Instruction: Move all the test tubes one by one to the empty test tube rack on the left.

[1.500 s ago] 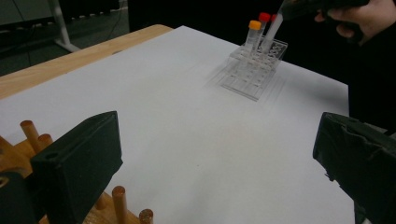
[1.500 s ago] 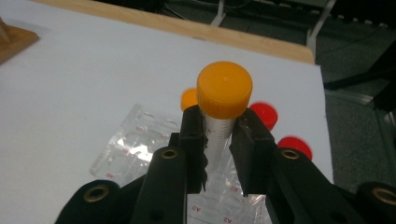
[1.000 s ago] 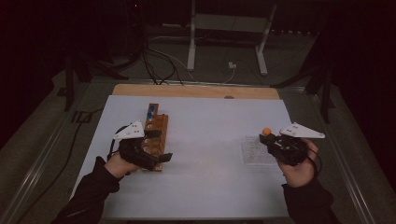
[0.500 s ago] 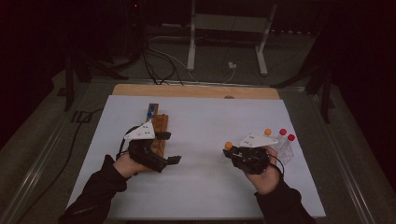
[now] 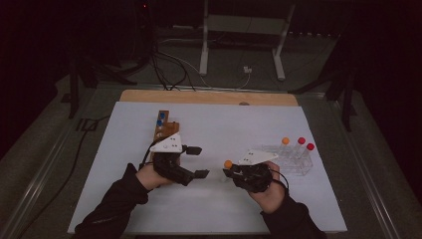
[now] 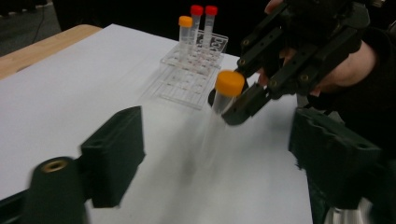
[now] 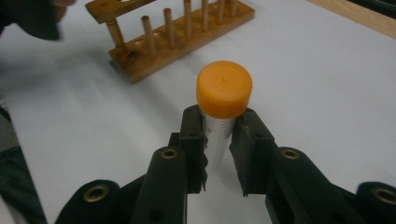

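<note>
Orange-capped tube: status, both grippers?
Right gripper shut on orange-capped tube, held just under the cap. Left gripper open, jaws just been closing, nothing between them, facing the tube. Bare table between the grippers, nothing in the way.

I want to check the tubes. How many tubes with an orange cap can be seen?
2. One orange-capped tube is clamped in the right gripper above the table. The other stands in the clear rack beside two red-capped tubes. None seems hidden.

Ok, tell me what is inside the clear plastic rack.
The clear plastic rack holds three capped tubes upright at its far end: an orange-capped tube and two red-capped tubes. The other wells look empty. The tubes' contents cannot be made out.
</note>
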